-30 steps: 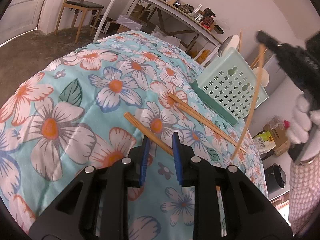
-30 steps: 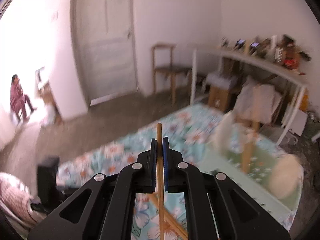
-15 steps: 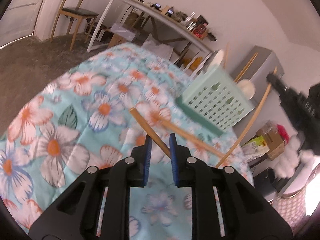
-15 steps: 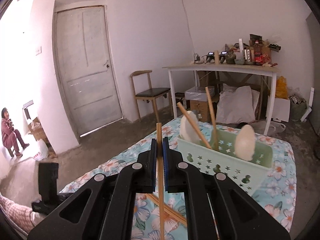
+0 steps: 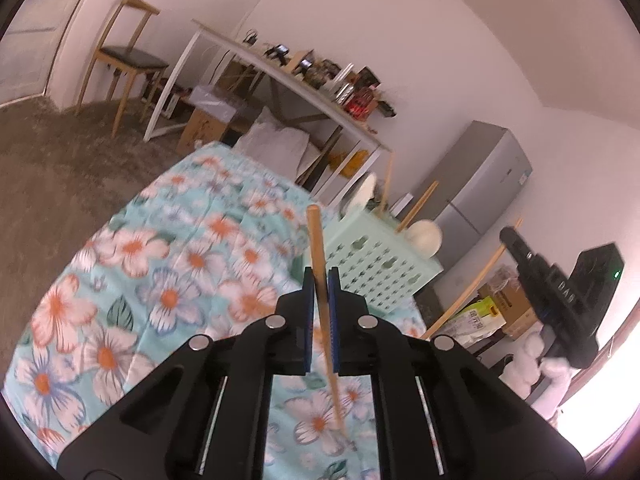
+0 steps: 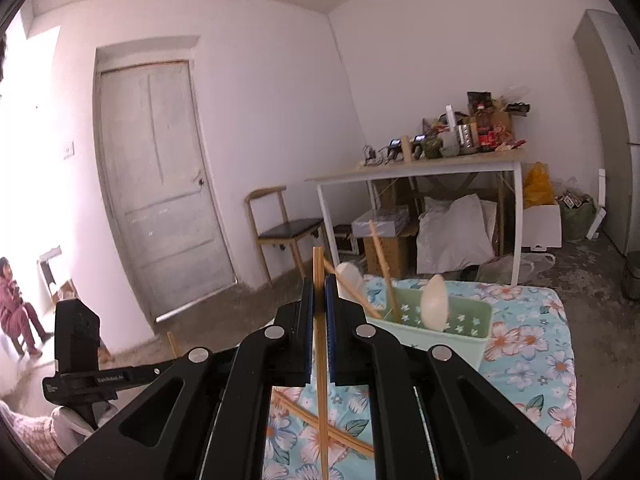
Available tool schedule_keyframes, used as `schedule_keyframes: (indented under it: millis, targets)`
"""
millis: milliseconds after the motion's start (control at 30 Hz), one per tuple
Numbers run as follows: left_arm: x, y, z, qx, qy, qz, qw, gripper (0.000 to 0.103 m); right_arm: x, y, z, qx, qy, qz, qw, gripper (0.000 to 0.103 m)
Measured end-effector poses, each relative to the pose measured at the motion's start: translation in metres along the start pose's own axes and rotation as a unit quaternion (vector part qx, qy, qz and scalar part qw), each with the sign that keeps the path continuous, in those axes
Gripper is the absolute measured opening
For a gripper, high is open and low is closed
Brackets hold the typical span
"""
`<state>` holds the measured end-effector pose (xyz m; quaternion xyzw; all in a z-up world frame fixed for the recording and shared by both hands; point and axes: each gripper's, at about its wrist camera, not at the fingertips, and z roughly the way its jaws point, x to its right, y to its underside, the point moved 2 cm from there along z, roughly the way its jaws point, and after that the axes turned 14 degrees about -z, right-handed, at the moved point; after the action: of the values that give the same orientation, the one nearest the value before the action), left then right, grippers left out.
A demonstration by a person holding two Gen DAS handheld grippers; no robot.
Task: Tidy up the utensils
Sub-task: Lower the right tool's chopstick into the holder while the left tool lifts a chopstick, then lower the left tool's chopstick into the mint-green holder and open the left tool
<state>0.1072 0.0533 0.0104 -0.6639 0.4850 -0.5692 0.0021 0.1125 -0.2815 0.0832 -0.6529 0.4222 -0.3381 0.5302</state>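
The left gripper (image 5: pixel 320 276) pinches a wooden chopstick (image 5: pixel 316 240) between its blue pads, jaws nearly closed on it, held above the floral cloth (image 5: pixel 168 280) on the near side of the mint basket (image 5: pixel 376 256). The right gripper (image 6: pixel 319 284) likewise clamps a second chopstick (image 6: pixel 318 264) — its shaft running down past the jaws — and is also short of the basket. On the cloth before the basket lie loose chopsticks (image 6: pixel 344 436). In the basket stand two pale spoons (image 6: pixel 435 300) and more sticks. Beyond the basket — a white desk (image 6: pixel 420 168), a chair (image 6: pixel 286 232) and a door (image 6: pixel 160 184).
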Motion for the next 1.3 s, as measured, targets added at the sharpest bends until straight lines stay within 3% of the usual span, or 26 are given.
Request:
schedule_keyframes:
  millis: [133,333,467,633,767,933,1167,1300]
  targets:
    - [0.025,-0.015,-0.006,0.016,0.016,0.030,0.9993,0.005,0.008,-0.002,-0.011,0.017,0.009,0.012,1.000,0.006]
    - [0.077,-0.048,-0.014,0.058,0.068,0.072,0.9934,0.005,0.021,-0.005,-0.024,0.034,0.015,0.016,0.999,0.006]
    - [0.124,-0.073,-0.020,0.099,0.120,0.097,0.9831,0.005,0.023,-0.010,-0.035,0.051,0.015,0.020,0.998,0.006]
    - [0.183,-0.089,-0.011,0.150,0.165,0.145,0.9639,0.005,0.026,-0.015,-0.047,0.069,0.012,0.020,0.997,0.006]
    - [0.209,-0.087,0.019,0.160,0.150,0.178,0.9593,0.005,0.030,-0.019,-0.054,0.086,0.007,0.025,0.996,0.006]
    - [0.216,-0.079,0.077,0.157,0.096,0.210,0.9603,0.005,0.035,-0.019,-0.055,0.095,0.002,0.030,0.995,0.006]
    - [0.199,-0.070,0.144,0.124,0.045,0.207,0.9694,0.005,0.043,-0.013,-0.051,0.092,0.001,0.042,0.995,0.006]
    - [0.186,-0.060,0.171,0.086,0.034,0.198,0.9758,0.005,0.046,-0.010,-0.046,0.084,0.002,0.044,0.995,0.006]
